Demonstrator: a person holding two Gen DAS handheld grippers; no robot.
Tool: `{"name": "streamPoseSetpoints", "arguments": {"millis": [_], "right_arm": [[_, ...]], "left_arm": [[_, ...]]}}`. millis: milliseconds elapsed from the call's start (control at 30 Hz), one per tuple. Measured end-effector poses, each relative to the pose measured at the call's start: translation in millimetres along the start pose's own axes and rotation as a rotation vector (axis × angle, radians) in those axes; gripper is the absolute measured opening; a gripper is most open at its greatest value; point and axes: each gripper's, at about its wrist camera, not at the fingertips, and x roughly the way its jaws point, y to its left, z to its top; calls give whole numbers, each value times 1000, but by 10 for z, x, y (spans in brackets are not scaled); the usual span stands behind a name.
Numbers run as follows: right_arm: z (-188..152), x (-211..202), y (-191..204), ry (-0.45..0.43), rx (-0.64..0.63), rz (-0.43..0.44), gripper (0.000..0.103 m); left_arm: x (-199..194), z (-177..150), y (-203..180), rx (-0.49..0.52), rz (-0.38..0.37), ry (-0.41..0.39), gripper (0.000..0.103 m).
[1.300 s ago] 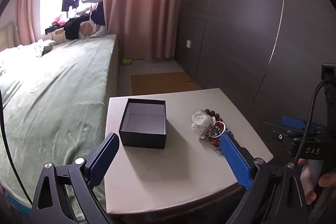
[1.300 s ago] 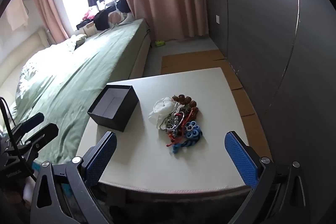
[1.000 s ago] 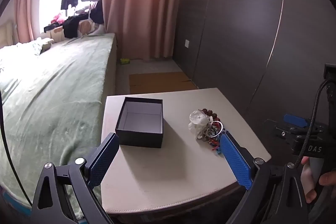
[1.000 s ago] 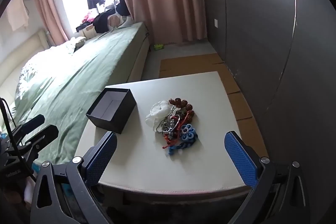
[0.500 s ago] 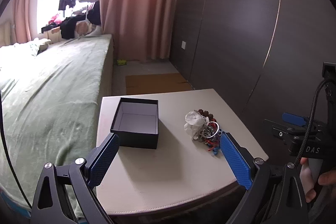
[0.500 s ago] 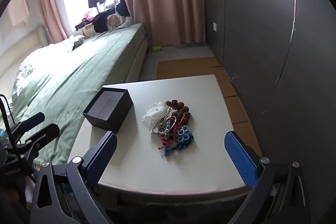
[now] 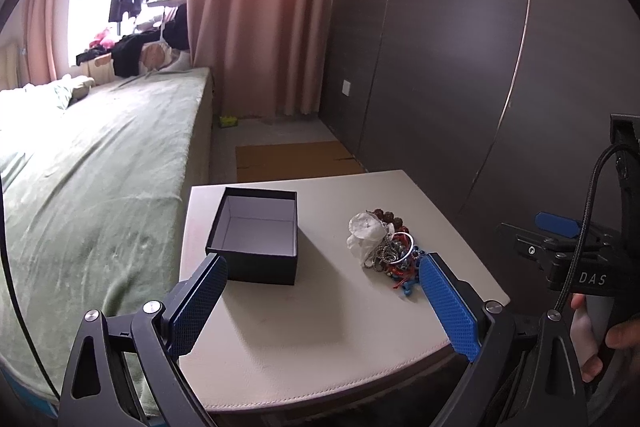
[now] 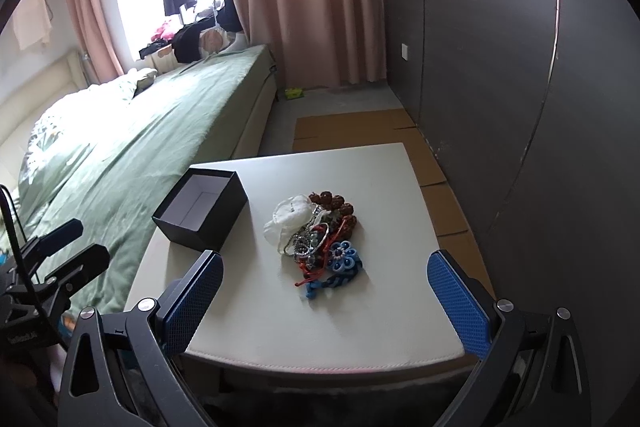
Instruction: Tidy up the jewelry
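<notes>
Reading "DAS" in white on your right gripper (image 7: 560, 227), you hold both sets of fingers spread wide and empty. Your jewelry pile (image 8: 316, 235) lies on the desk (image 8: 360, 315) ahead, between the right fingers (image 8: 460, 301), beside the open black box (image 8: 200, 209).

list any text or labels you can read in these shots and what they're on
"DAS": white letters on the black body of the right gripper, seen from the left wrist view.
Small white print on the black body of the left gripper, in the right wrist view: too blurred to read.
Nothing readable on the open black cardboard box.
</notes>
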Motion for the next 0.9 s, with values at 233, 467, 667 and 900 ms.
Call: {"name": "streamPoseSetpoints", "arguments": {"millis": [233, 467, 667, 900], "right_arm": [[-4, 9, -40, -5, 16, -4, 103], [-11, 11, -35, -7, 14, -6, 103], [-20, 15, -28, -7, 13, -6, 103], [-19, 18, -33, -7, 13, -6, 103]], "left_arm": [[18, -13, -15, 5, 1, 5, 97], [-9, -12, 17, -4, 2, 2, 97], [-15, -10, 4, -2, 3, 0, 97], [-31, -17, 21, -2, 2, -5, 97]]}}
